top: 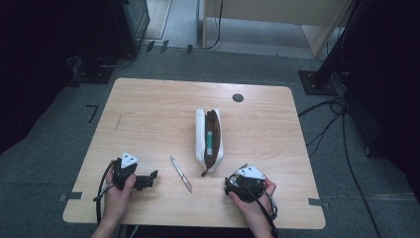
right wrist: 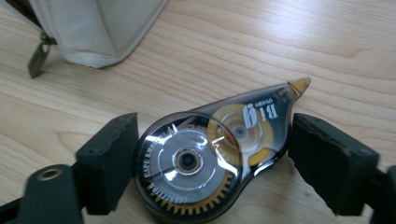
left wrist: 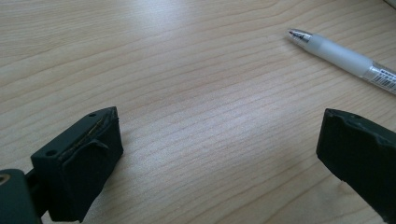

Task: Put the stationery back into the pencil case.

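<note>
- My right gripper [right wrist: 212, 154] sits low at the near right of the table [top: 148, 109], its jaws either side of a correction-tape dispenser [right wrist: 210, 158] that lies flat on the wood.
- The left pad seems to touch the dispenser's round end; the right pad stands just beside its narrower side. I cannot tell whether they press on it.
- My left gripper [left wrist: 215, 154] rests at the near left, jaws spread wide with bare wood between them, holding nothing.
- A pen [left wrist: 345, 58] lies just beyond that gripper's right jaw, tip pointing away, between my two hands in the high view.
- Past the dispenser, a white pencil case [top: 208, 140] lies near the table's middle, unzipped, a green-and-white thing inside; its zip pull [right wrist: 37, 58] hangs toward me.
</note>
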### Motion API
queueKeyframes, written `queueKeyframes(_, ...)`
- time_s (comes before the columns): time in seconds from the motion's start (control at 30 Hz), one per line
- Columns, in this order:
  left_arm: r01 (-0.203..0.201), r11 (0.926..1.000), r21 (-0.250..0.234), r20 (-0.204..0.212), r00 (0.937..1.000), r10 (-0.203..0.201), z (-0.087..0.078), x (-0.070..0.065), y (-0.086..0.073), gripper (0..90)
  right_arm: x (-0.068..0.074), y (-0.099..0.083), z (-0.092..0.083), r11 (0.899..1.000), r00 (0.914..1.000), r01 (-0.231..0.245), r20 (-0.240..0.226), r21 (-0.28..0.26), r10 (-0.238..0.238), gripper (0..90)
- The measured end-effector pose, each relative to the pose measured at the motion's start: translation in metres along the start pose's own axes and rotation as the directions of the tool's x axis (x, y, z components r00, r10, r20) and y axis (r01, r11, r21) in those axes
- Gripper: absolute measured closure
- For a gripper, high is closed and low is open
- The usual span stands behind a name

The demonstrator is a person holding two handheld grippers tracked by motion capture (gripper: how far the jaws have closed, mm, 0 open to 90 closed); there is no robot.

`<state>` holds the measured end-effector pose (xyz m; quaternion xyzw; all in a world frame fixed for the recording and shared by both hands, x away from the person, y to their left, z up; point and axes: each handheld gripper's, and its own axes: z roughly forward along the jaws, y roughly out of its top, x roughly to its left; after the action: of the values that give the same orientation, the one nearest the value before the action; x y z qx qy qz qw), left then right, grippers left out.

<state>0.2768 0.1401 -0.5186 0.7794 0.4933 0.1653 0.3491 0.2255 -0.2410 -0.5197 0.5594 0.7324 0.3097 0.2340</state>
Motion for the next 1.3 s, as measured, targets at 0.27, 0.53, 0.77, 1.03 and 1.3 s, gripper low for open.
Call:
queueKeyframes(0.27, 0.001, 1.0, -0.001, 0.001, 1.0, -0.001, 0.0, 0.0, 0.0, 0.4, -0.019, -0.004, -0.005, 0.999, 0.9985, 0.021, -0.05, -0.028, -0.023, 42.4)
queueKeyframes(0.53, -0.001, 1.0, -0.001, 0.008, 1.0, 0.001, 0.0, 0.0, 0.0, 0.4, -0.031, 0.0, -0.001, 1.0, 0.9987, 0.01, -0.049, -0.018, -0.011, 24.4)
queueKeyframes(0.77, -0.01, 0.9999, -0.009, 0.025, 0.9996, 0.01, -0.001, 0.0, 0.0, 0.4, -0.039, 0.017, 0.015, 0.992, 0.9827, 0.125, -0.14, 0.014, -0.122, 14.9)
queueKeyframes(1.03, -0.006, 0.9998, -0.021, 0.038, 0.9993, 0.006, -0.004, 0.002, 0.004, 0.4, -0.048, 0.014, 0.016, 0.988, 0.9703, 0.144, -0.189, -0.051, -0.151, 39.3)
queueKeyframes(1.3, -0.017, 0.9994, -0.031, 0.07, 0.9974, 0.019, -0.008, -0.005, 0.012, 0.4, -0.064, 0.01, 0.011, 0.996, 0.972, 0.071, -0.22, -0.061, -0.082, 51.0)
